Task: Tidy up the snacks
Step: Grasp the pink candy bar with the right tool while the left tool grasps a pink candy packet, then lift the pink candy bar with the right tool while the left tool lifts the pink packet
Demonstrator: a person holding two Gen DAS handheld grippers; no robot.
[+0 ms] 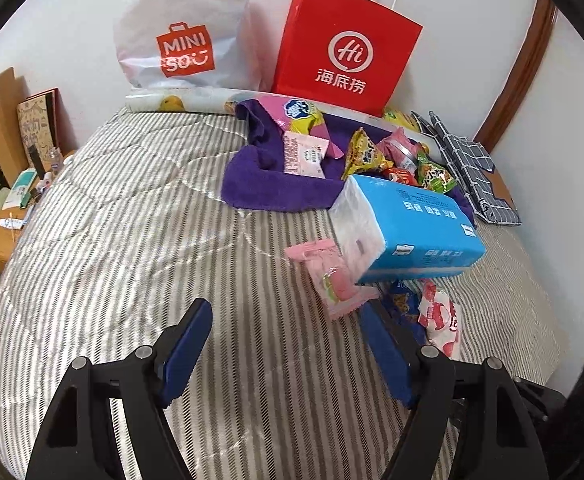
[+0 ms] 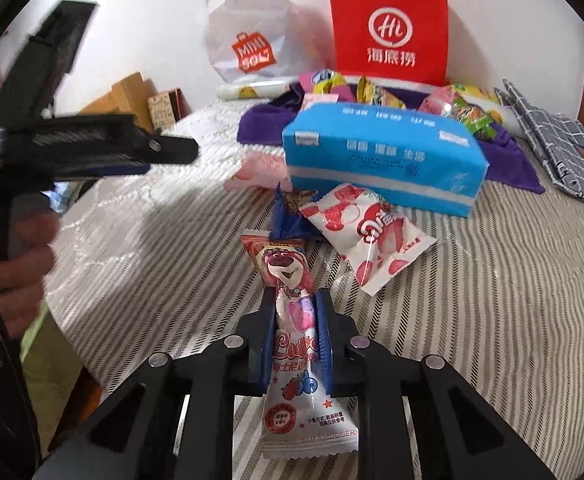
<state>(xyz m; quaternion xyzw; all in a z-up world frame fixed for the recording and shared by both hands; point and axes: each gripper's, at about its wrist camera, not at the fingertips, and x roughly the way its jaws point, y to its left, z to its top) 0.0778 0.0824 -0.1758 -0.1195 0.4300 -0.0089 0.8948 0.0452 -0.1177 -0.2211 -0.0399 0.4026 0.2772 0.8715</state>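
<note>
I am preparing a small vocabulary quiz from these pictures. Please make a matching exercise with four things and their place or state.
Things:
1. pink bear snack packet
2. blue tissue pack
3. red paper bag
4. left gripper

Places or states:
A. open above the striped bedcover
B. clamped in the right gripper
C. stands against the wall
D. lies in front of the purple towel

Pairs: 1-B, 2-D, 3-C, 4-A

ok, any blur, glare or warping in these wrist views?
Left wrist: heavy fisheye bending of the striped bedspread, black vignette corners, soft MINISO bag logo. Right wrist: same warping, other gripper blurred at left, mild sheen on the held snack packet.
</note>
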